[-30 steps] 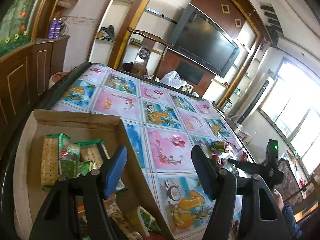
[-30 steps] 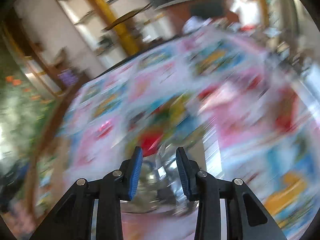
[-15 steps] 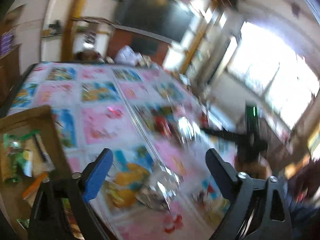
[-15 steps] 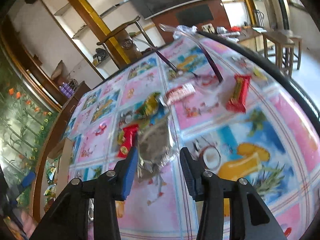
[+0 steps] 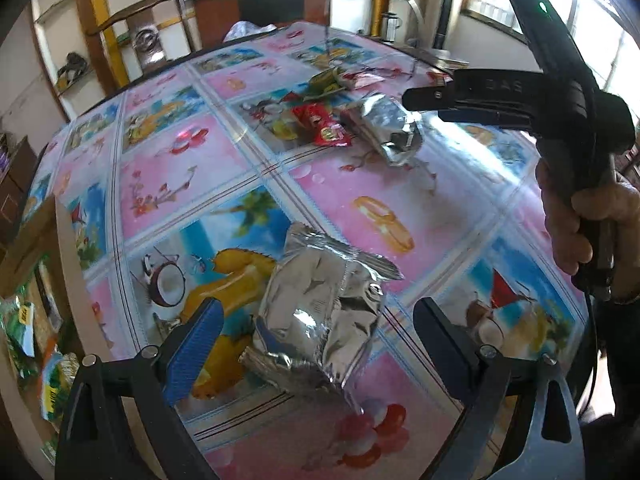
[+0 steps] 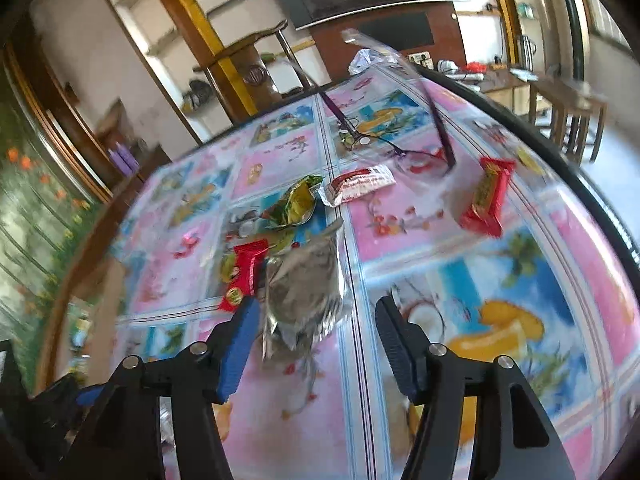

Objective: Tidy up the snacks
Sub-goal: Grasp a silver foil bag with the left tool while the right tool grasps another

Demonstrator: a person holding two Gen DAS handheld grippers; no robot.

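Note:
In the left wrist view my left gripper (image 5: 320,332) is wide open, with a crumpled silver foil packet (image 5: 320,312) lying flat on the table between its fingers. A second silver packet (image 5: 390,128) lies farther off, under the tip of my right gripper. In the right wrist view my right gripper (image 6: 316,328) is open around that silver packet (image 6: 304,284), which rests on the table. A red wrapper (image 6: 244,276) lies just left of it, a green-yellow wrapper (image 6: 294,204) and a white-red sachet (image 6: 358,186) behind, and a red bar (image 6: 486,196) to the right.
A cardboard box (image 5: 36,240) holding green biscuit packs (image 5: 20,328) stands at the table's left edge. Eyeglasses (image 6: 400,148) lie at the far end of the flowered tablecloth (image 5: 192,168). A chair (image 6: 256,56) and shelves stand behind the table.
My left gripper swung right from the box to over the near silver packet. My right gripper opened wider, and its silver packet now rests on the table.

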